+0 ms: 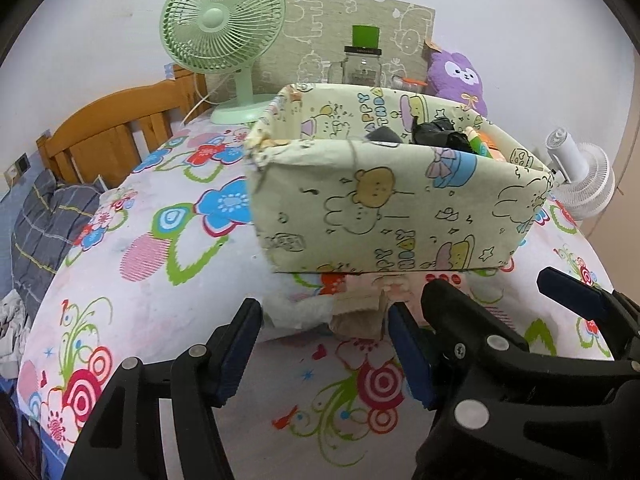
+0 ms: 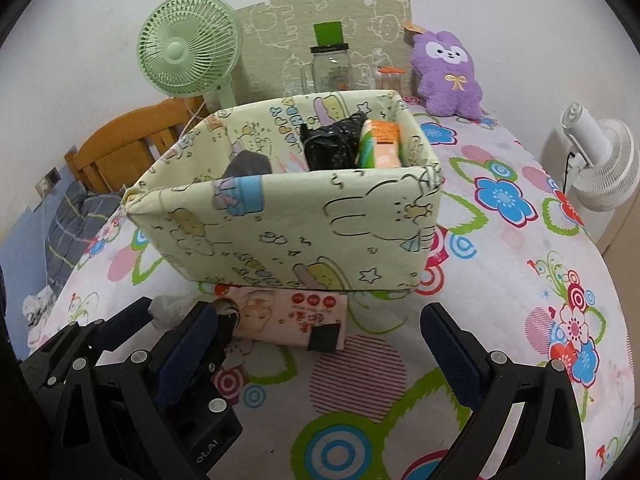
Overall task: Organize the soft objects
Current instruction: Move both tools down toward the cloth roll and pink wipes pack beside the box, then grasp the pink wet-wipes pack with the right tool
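Observation:
A cream cartoon-print fabric box [image 1: 384, 216] [image 2: 296, 220] stands on the flowered bedspread [image 1: 168, 280]. It holds a black bag [image 2: 328, 144] and an orange-green pack [image 2: 380, 144]. A pink tissue pack [image 2: 292, 316], a crumpled white bag [image 1: 298, 312] [image 2: 170, 308] and a beige item [image 1: 356, 320] lie at the box's near foot. My left gripper [image 1: 324, 340] is open, and the white bag and beige item lie just past its tips. My right gripper [image 2: 320, 344] is open wide just short of the pink pack, with nothing between its fingers.
At the back stand a green fan [image 1: 222, 36], a glass jar [image 2: 332, 68] and a purple plush [image 2: 446, 76] against the wall. A white fan [image 2: 600, 160] stands off the right edge, and a wooden headboard [image 1: 112, 128] and dark bedding [image 1: 48, 220] lie at the left.

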Demonstrator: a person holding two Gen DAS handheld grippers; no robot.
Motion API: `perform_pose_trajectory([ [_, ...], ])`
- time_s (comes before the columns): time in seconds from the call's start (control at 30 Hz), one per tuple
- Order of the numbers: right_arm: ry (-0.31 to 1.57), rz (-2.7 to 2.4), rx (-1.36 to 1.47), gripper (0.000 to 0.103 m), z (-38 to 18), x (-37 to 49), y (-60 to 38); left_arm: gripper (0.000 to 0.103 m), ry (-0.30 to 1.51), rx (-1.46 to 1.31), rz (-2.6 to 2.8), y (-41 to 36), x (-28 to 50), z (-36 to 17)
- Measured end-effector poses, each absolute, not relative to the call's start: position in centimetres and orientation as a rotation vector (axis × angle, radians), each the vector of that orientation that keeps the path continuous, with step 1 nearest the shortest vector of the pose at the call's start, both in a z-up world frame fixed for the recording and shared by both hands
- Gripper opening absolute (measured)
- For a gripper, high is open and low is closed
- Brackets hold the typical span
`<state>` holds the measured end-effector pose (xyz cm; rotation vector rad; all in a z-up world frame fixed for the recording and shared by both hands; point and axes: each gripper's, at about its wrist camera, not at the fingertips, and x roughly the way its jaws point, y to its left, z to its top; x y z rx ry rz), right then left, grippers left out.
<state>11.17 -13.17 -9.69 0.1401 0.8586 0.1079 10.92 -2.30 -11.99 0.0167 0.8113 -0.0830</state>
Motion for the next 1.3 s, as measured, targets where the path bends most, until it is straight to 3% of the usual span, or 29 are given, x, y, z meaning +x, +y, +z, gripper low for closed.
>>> perform_pose_trajectory([
  [1.3,0.975,0.23,0.085,0.103,-13.0,14.3,-10.0,0.068,0.884,0.038,-0.054,-0.7,11.0,-14.2],
])
